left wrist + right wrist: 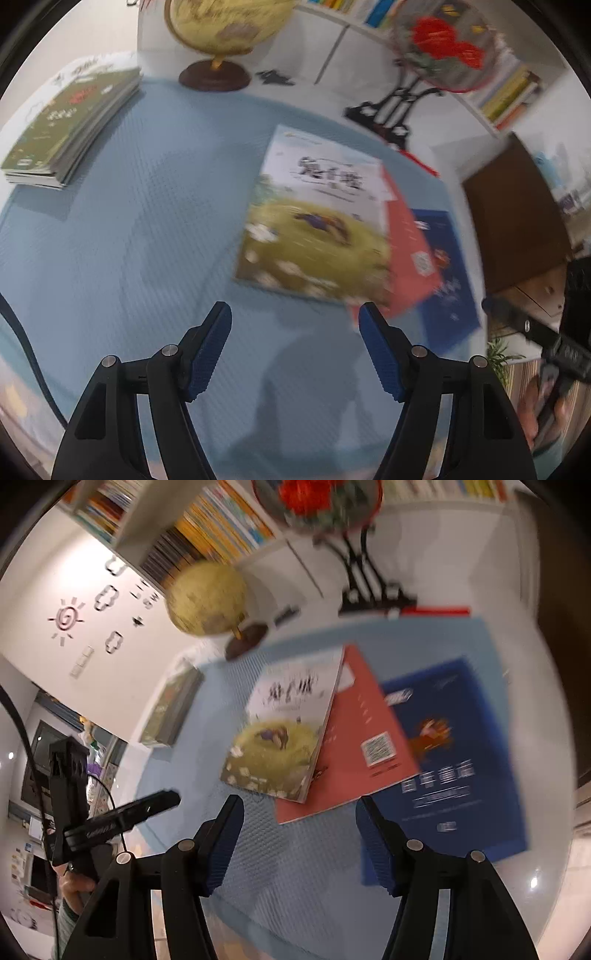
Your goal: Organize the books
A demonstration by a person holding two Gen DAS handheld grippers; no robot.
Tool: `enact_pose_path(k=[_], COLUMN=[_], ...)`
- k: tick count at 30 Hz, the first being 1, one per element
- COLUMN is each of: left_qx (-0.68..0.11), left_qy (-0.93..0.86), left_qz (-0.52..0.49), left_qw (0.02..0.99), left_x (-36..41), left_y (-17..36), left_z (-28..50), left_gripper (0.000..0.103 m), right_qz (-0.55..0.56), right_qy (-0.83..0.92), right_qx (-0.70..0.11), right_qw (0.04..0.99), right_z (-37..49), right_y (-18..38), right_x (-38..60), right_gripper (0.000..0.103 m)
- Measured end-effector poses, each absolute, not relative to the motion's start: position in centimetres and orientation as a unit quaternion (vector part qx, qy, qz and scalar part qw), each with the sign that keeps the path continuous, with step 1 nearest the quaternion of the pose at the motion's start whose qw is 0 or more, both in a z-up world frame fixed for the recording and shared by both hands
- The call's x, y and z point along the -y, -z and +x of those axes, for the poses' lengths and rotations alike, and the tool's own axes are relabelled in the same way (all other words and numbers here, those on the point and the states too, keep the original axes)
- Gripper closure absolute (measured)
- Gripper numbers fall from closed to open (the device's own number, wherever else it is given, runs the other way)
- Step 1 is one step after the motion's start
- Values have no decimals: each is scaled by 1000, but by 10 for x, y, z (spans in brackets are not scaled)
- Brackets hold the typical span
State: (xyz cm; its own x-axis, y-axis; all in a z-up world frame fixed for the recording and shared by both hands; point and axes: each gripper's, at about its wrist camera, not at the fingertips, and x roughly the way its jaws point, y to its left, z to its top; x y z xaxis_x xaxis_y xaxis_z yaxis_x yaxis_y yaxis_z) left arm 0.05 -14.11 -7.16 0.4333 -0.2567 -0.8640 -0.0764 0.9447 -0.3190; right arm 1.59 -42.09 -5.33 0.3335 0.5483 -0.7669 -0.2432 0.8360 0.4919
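Note:
Three loose books overlap on the blue mat. A picture book with a yellow-green hill lies on top of a red book, which partly covers a dark blue book. A neat stack of books sits at the mat's far left corner. My left gripper hovers open just short of the picture book's near edge, with nothing between its pads. My right gripper is open above the red book's near corner, also holding nothing.
A yellow globe on a brown base and a second globe on a black stand line the table's far side. A filled bookshelf runs behind them. A brown cabinet stands to the right.

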Motion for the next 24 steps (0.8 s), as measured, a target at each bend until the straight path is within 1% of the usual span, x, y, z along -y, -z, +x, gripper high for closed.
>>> enact_pose_path(k=[3,7,8,10,14,16,21,23,24], left_qx=[-532,-534,-539,-542,-534,-532,-536,-534,-527], left_qy=[55,63,62,62,69,79,97,113,128], left_qz=[-163,-173,-172,-177,-180,-178,-175,-209,-243], left_qw=[829,825,822,819,823,824,820,811,804], left_x=[128,120,121,120,125,130,147,154,159], left_y=[93,113,118,126,132,132,132,129,128], left_z=[30,59,65,70,71,69,60,52,44], left_gripper=[33,34,35,35,36,37,36,36,36], right_qz=[115,84,84,85,74,69,55,43,36], right_qy=[-256,-243,-232,-215,-196,-196,-198,-193,-190], right_qx=[-549,-552,-555,-561,-565,-569,-563,-562,-561], right_qw=[787,793,795,795,798,796,800,803,805], right_z=[35,53,61,71,82,84,83,82,81], right_y=[77,90,95,102,113,120,118,116,114], right_x=[386,358,354,353,351,347,351,363,372], right_gripper=[42,43,50,60,72,74,74,73,72])
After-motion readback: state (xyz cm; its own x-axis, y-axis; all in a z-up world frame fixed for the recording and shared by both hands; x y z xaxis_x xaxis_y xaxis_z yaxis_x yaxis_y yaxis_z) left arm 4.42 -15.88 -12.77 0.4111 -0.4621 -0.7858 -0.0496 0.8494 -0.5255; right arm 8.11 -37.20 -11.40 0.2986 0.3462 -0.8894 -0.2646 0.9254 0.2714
